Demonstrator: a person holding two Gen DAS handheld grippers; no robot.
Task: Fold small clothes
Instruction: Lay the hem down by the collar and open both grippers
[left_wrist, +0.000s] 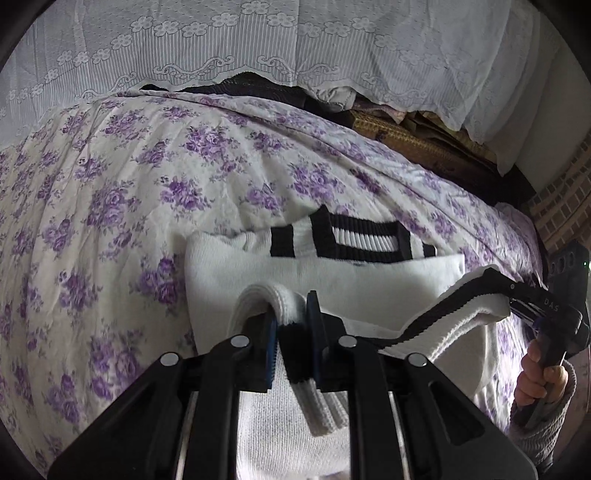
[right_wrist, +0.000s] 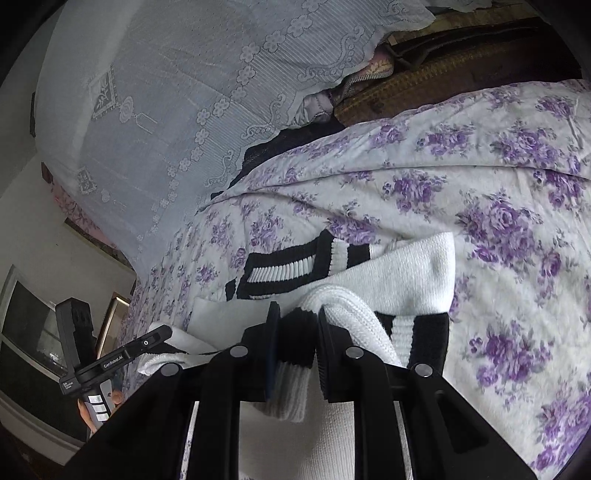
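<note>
A small white knit sweater with black-and-white ribbed trim lies on the purple-flowered bedspread. My left gripper is shut on the sweater's ribbed hem, which bunches between the blue pads and hangs toward the camera. At the right of the same view my right gripper pinches the other end of that hem, lifted off the bed. In the right wrist view my right gripper is shut on the black-and-white hem, with the sweater folded over beyond it. The left gripper shows at the lower left, holding the far corner.
White lace cloth covers the wall or headboard behind the bed. A brown patterned cushion or mat lies at the bed's far right. A hand and grey sleeve hold the right tool. A window and framed picture stand left.
</note>
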